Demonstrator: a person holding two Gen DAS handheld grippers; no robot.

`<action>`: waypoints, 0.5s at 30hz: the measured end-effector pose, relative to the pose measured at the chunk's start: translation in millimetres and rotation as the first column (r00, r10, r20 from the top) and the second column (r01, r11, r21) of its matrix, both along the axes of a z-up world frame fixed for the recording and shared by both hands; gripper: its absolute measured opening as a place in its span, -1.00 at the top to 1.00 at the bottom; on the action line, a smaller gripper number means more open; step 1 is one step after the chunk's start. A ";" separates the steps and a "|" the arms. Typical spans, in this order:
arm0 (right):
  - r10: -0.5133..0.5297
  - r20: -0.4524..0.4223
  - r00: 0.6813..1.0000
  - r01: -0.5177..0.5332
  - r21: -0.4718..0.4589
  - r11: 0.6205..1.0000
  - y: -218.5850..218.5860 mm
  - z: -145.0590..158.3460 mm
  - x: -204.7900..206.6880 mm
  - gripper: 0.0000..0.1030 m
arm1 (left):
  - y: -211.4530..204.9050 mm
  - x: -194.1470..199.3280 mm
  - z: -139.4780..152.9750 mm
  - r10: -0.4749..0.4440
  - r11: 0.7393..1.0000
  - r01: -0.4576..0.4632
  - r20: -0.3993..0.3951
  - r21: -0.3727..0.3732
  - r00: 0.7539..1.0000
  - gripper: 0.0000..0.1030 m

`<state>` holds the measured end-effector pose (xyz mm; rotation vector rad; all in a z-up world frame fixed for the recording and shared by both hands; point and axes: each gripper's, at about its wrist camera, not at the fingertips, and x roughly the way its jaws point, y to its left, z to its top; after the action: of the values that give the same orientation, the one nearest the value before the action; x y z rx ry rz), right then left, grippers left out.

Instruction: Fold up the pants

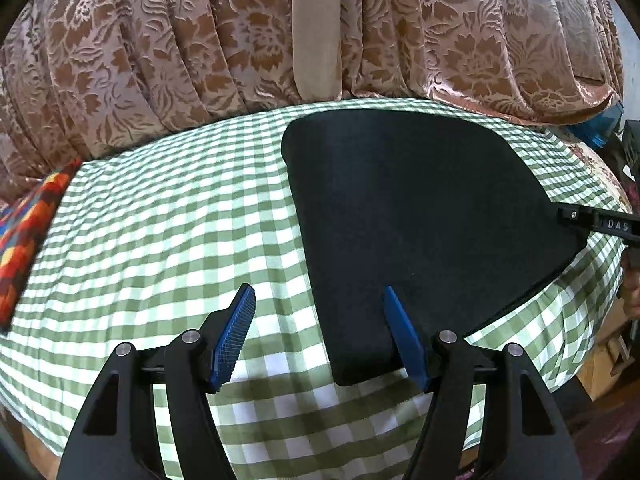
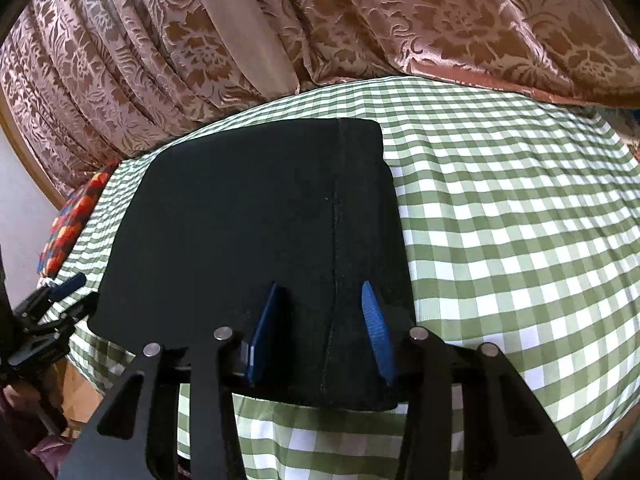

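While the black pants [image 1: 420, 220] lie folded into a thick dark rectangle on the green-and-white checked cloth [image 1: 168, 220], both tools hover right at their near edge. From the left wrist view, the left tool [image 1: 320, 340] stands wide, its ribbed blue pads [image 1: 236, 340] spread apart: one pad hangs over bare checks, the other sits over the near left corner of the pants, and nothing is pinched between them. Out at the far right of that view, the tip of the right tool [image 1: 576, 216] pokes in at the pants' right-hand edge. Switch to the right wrist view and the right tool [image 2: 320, 336] is set narrower, both blue fingers [image 2: 376, 332] over the near hem of the pants [image 2: 248, 208] on either side of a stitched seam that runs away from the camera; dark fabric fills the gap between them, though whether the pads actually press on it I cannot tell. Low at the left of that same view sits the left tool [image 2: 52, 300], by the pants' other near corner. Behind the cloth hangs a brown floral curtain [image 1: 160, 40] with a plain beige strip [image 1: 316, 28] down it, and a bright orange-and-red patterned cloth [image 1: 28, 236] lies at the far left edge.
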<state>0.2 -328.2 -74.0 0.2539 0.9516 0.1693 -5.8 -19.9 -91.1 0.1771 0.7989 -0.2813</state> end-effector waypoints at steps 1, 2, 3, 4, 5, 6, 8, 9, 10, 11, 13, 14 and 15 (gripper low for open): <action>-0.005 -0.001 1.000 0.005 0.006 1.000 -0.8 1.0 -0.4 0.18 | 0.3 0.1 2.2 0.001 1.000 -0.001 0.004 -0.003 1.000 -0.27; -0.007 -0.001 1.000 0.007 0.010 1.000 -1.3 1.8 0.6 0.18 | 0.4 0.0 5.7 0.001 1.000 -0.001 0.012 -0.009 1.000 -0.27; -0.010 -0.002 1.000 0.010 0.013 1.000 -1.7 2.7 0.8 0.17 | 0.9 1.3 7.3 0.001 1.000 0.000 0.013 -0.012 1.000 -0.27; -0.012 -0.001 1.000 0.012 0.017 1.000 -2.5 3.9 1.4 0.15 | 0.7 1.9 9.2 0.001 1.000 -0.001 0.014 -0.017 1.000 -0.27; -0.017 -0.001 1.000 0.017 0.019 1.000 -2.9 6.0 1.3 0.14 | 0.6 2.9 11.7 0.003 1.000 -0.002 0.017 -0.023 1.000 -0.27; -0.021 -0.002 1.000 0.021 0.022 1.000 -3.4 7.4 1.5 0.12 | 0.3 3.8 14.1 0.002 1.000 -0.001 0.023 -0.027 1.000 -0.27; -0.031 0.000 1.000 0.031 0.027 0.999 -4.7 11.2 2.3 -0.03 | 0.7 6.3 18.4 0.001 0.999 0.000 0.032 -0.036 0.999 -0.38; -0.032 0.002 0.999 0.032 0.032 0.999 -5.7 12.5 3.3 -0.04 | 1.5 8.1 20.0 0.001 0.999 0.000 0.035 -0.042 0.999 -0.39; -0.037 0.004 0.999 0.037 0.038 0.999 -7.4 14.6 4.0 -0.03 | 2.1 10.0 22.0 0.002 0.999 0.000 0.039 -0.049 0.999 -0.39; -0.039 0.005 0.999 0.039 0.043 0.998 -8.6 15.8 5.0 -0.04 | 3.4 12.6 23.1 0.002 0.999 0.000 0.039 -0.052 0.999 -0.39; -0.046 0.006 0.999 0.046 0.053 0.998 -11.1 17.3 7.4 -0.07 | 5.1 17.9 24.7 0.008 0.998 -0.005 0.039 -0.059 0.999 -0.39; -0.049 0.004 0.999 0.049 0.061 0.997 -13.6 17.8 9.9 -0.13 | 5.4 19.3 24.5 0.009 0.998 -0.006 0.038 -0.060 0.999 -0.39; -0.050 0.001 0.999 0.050 0.067 0.996 -15.4 17.8 11.8 -0.17 | 5.6 21.0 24.6 0.010 0.998 -0.008 0.039 -0.059 0.999 -0.39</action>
<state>12.0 -343.6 -56.2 0.3392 0.9365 0.1558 15.2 -14.4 -66.5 0.1235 0.7517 -0.2914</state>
